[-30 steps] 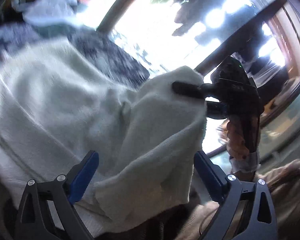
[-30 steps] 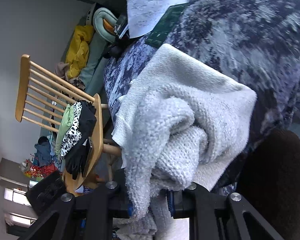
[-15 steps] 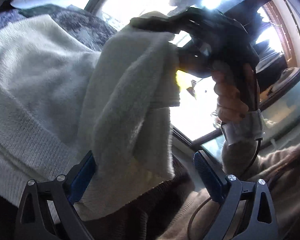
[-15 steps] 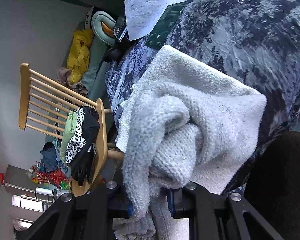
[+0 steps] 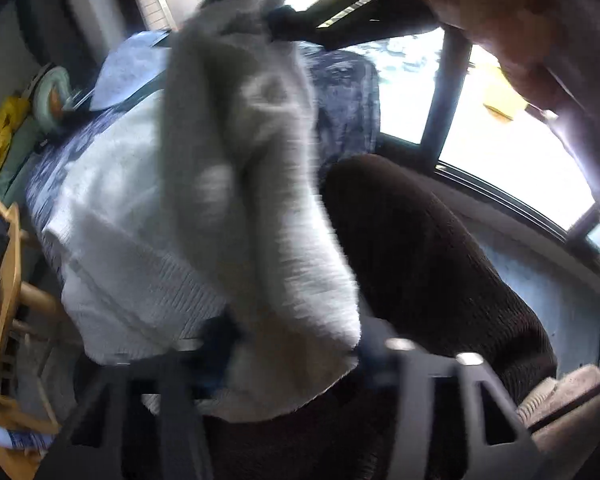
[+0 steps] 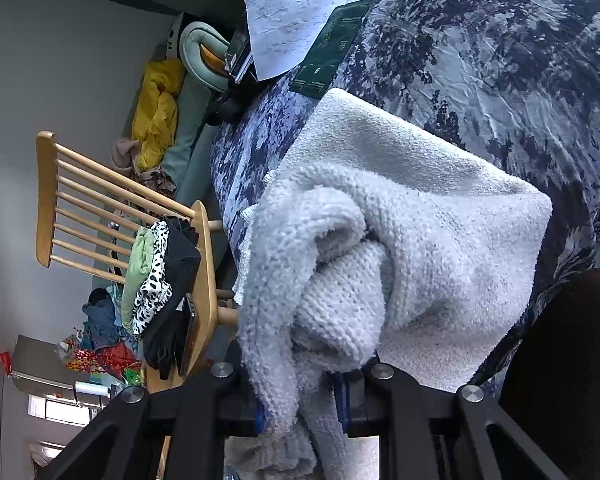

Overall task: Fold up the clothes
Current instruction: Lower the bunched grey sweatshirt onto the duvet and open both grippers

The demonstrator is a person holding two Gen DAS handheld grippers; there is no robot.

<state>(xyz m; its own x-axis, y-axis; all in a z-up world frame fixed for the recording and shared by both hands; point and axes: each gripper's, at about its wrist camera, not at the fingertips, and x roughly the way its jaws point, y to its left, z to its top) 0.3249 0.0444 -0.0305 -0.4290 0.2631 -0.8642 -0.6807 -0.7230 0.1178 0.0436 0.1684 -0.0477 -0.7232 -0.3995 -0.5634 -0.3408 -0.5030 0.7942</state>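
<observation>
Garment: pale grey-white knitted sweater [image 6: 432, 240], fuzzy pile with a ribbed band, lying bunched on the blue-and-grey mottled tablecloth [image 6: 480, 64] at the table edge.
Right gripper [image 6: 298, 404]: black, blue-padded fingers pinching a thick rolled fold of the sweater at 6 o'clock in the right wrist view.
Left gripper [image 5: 296, 364]: jaws closing, a hanging fold of the sweater [image 5: 260, 240] between them; motion blur hides whether the pads press on it.
Right wrist view only: sharp knit texture; white printed papers [image 6: 292, 20] and a dark green flat card [image 6: 328, 56] at 12 o'clock; a light wooden spindle-back chair [image 6: 100, 200] at 9 o'clock carrying a stack of folded clothes [image 6: 160, 272] in green, spotted and black.
Left wrist view only: the fold lifted towards 12 o'clock, its top at a dark blurred gripper tip; a bright window [image 5: 500, 120] at 2 o'clock; a dark brown ribbed knit surface [image 5: 420, 260] at 4 o'clock; a person's hand [image 5: 500, 12] at 1 o'clock.
Sweater shape: flat panel on the cloth, one section rolled and drawn up.
</observation>
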